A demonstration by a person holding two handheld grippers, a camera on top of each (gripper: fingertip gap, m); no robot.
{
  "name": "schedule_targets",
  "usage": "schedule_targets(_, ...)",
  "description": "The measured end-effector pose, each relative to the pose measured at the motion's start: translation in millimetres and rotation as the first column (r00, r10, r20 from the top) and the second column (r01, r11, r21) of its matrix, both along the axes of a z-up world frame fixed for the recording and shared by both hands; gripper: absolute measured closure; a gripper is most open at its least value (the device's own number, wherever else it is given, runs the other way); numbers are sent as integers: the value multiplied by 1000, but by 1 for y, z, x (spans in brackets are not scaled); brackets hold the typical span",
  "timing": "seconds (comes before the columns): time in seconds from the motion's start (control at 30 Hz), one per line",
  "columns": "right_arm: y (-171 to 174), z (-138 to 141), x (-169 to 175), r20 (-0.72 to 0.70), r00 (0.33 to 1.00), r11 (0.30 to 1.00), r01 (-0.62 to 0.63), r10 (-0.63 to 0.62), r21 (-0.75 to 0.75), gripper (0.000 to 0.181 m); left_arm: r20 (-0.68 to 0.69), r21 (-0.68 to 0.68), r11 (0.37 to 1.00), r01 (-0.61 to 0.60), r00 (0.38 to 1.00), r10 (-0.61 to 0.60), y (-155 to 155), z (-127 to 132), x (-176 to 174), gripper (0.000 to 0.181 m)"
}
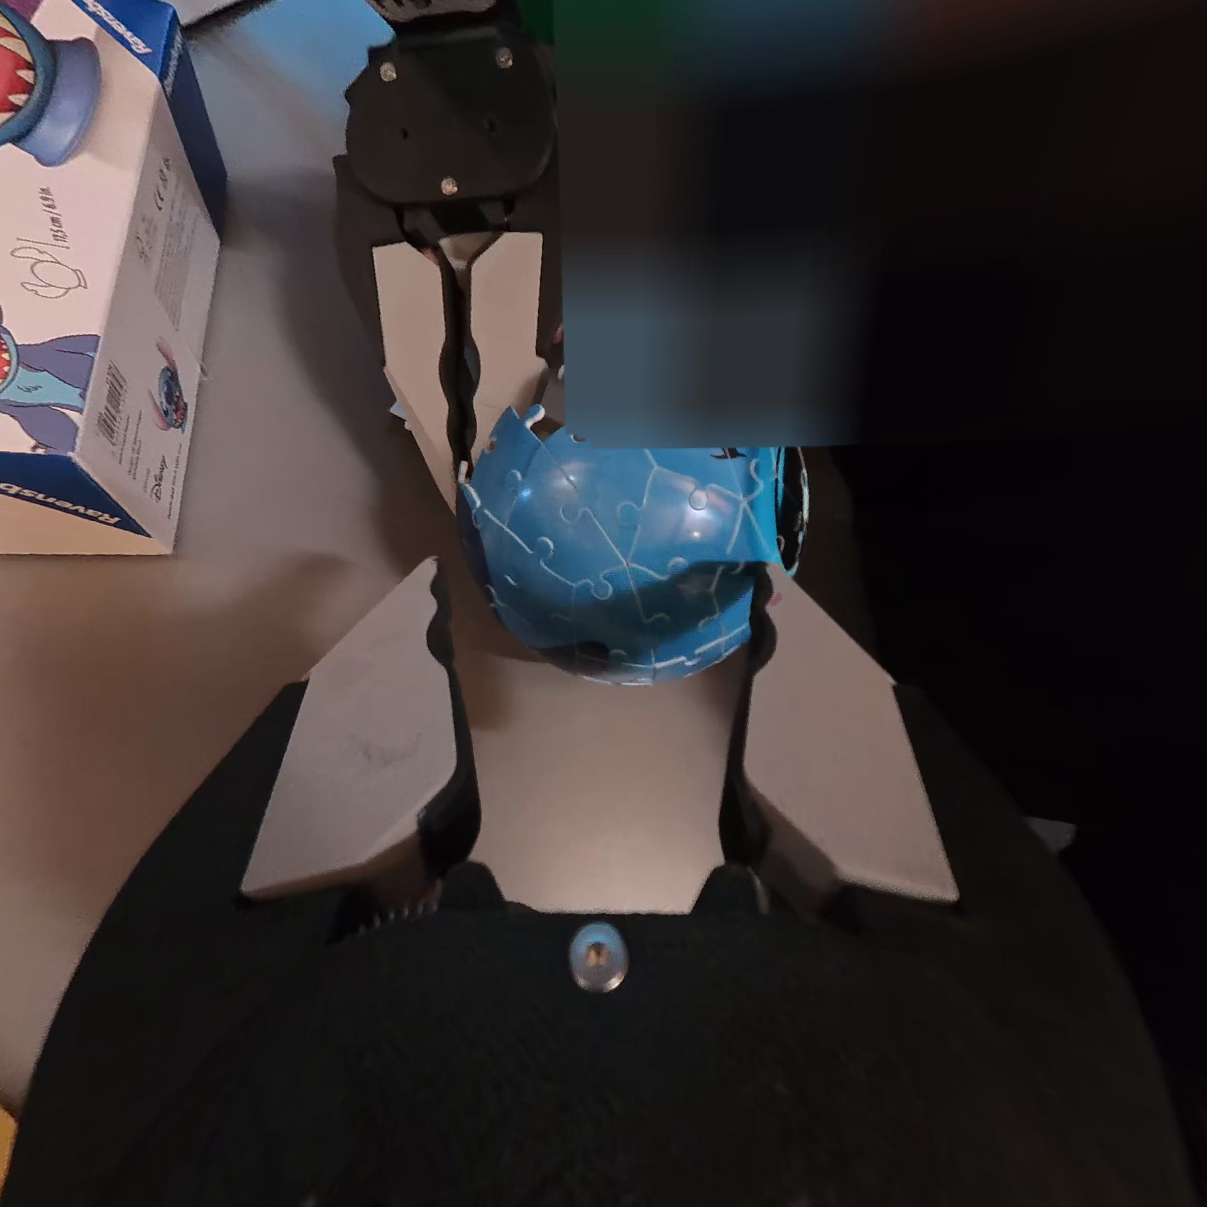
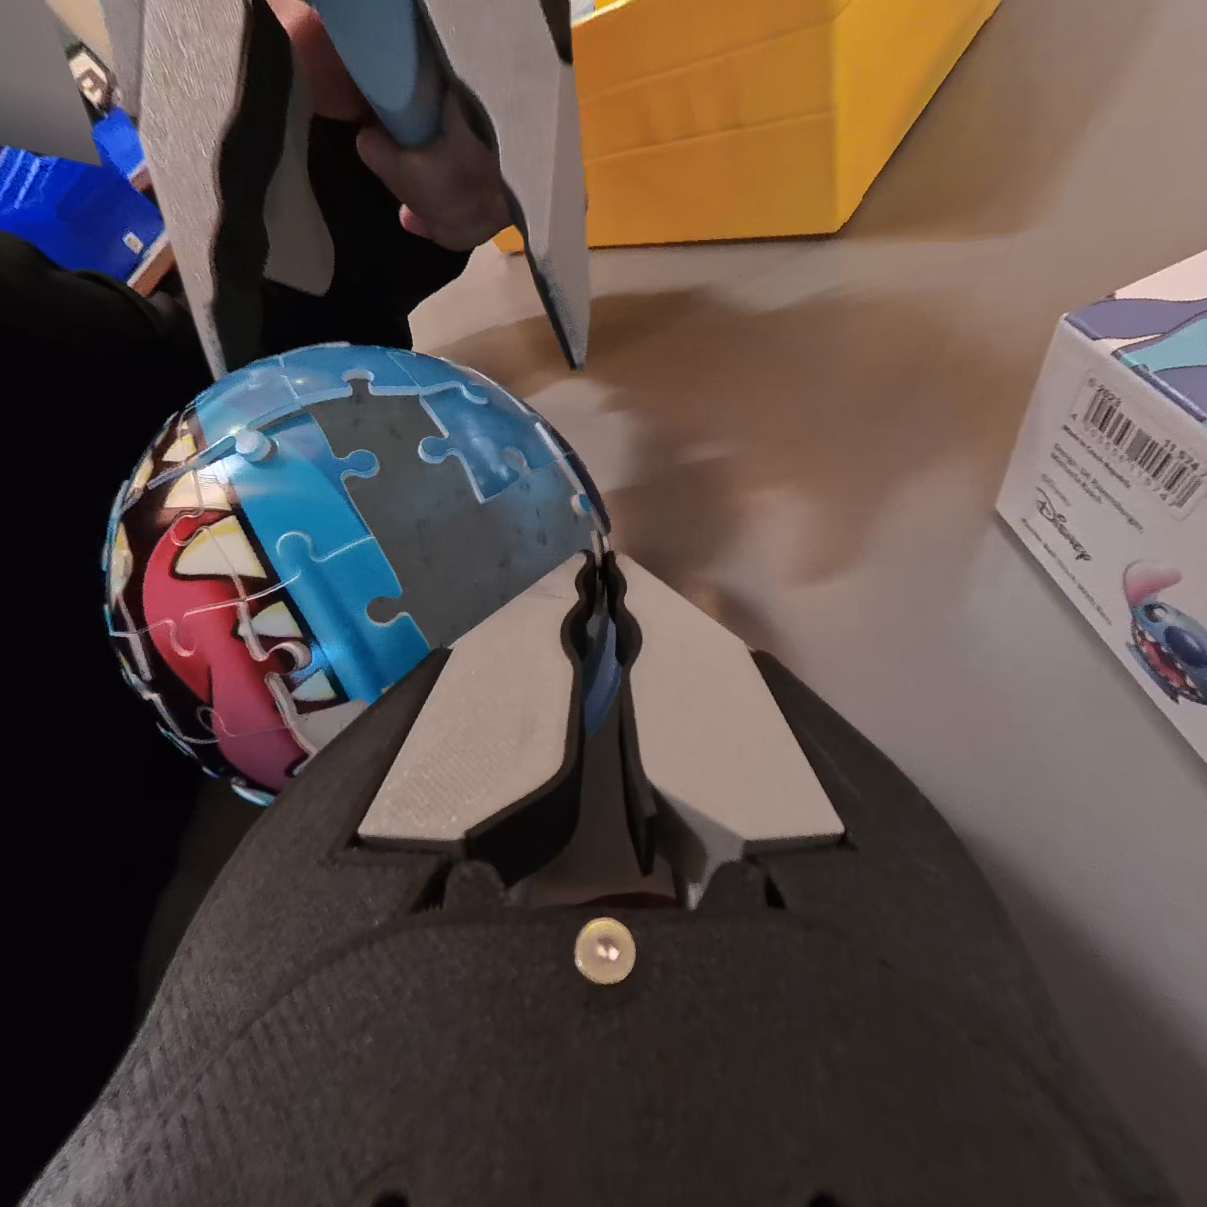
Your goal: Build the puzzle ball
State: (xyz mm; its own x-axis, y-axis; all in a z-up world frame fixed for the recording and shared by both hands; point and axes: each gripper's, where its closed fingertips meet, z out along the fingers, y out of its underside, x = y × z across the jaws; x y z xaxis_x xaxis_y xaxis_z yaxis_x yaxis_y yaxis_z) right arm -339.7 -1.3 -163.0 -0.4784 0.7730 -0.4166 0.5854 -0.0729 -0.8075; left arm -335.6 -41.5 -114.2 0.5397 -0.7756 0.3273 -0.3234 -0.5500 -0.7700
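The puzzle ball (image 1: 588,522) is a partly built blue shell resting at the table's edge. In the right wrist view the ball (image 2: 313,509) shows a toothed red mouth and a grey gap where pieces are absent. My left gripper (image 1: 597,575) is open with a finger on each side of the ball. One finger touches it and the other stands a little off. My right gripper (image 2: 604,562) is shut on a blue puzzle piece (image 2: 604,659), with its tips at the rim of the gap. It also shows in the left wrist view (image 1: 462,457).
The white and blue puzzle box (image 1: 98,294) stands on the beige table (image 1: 274,457), and it also shows in the right wrist view (image 2: 1123,522). A yellow bin (image 2: 751,130) stands behind. A hand (image 2: 444,183) holds the left gripper. Dark clothing borders the table edge. One gripper's finger ends stand about 7 cm off the other's.
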Motion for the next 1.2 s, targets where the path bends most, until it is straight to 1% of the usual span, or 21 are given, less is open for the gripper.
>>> schedule_targets(0.2, -1, -2, -1, -14, 999, 999, 28, -29, -29, 181, -16, -8, 999, 41, 999, -41, -8, -5, 8, 94)
schedule_targets(0.4, 1, -2, -4, -34, 998, 999, 48, -49, -22, 178, -19, 6, 1000, 25, 1000, -25, -10, -6, 9, 92)
schedule_targets(0.57, 0, 1, -2, -58, 997, 999, 44, -45, -18, 181, -16, 6, 1000, 24, 1000, -24, -12, -6, 9, 91)
schedule_targets(0.7, 0, 0, -2, -56, 998, 999, 42, -42, -2, 181, -17, 6, 1000, 24, 1000, -24, -13, -7, 9, 91)
schedule_targets(0.97, 1, -1, -4, -32, 999, 998, 43, -44, -43, 177, -17, 12, 999, 35, 999, -34, -14, -7, 11, 87)
schedule_targets(1.2, -3, -2, -2, -59, 998, 999, 26, -25, 20, 181, -12, 6, 999, 33, 999, -32, -14, -7, 11, 87)
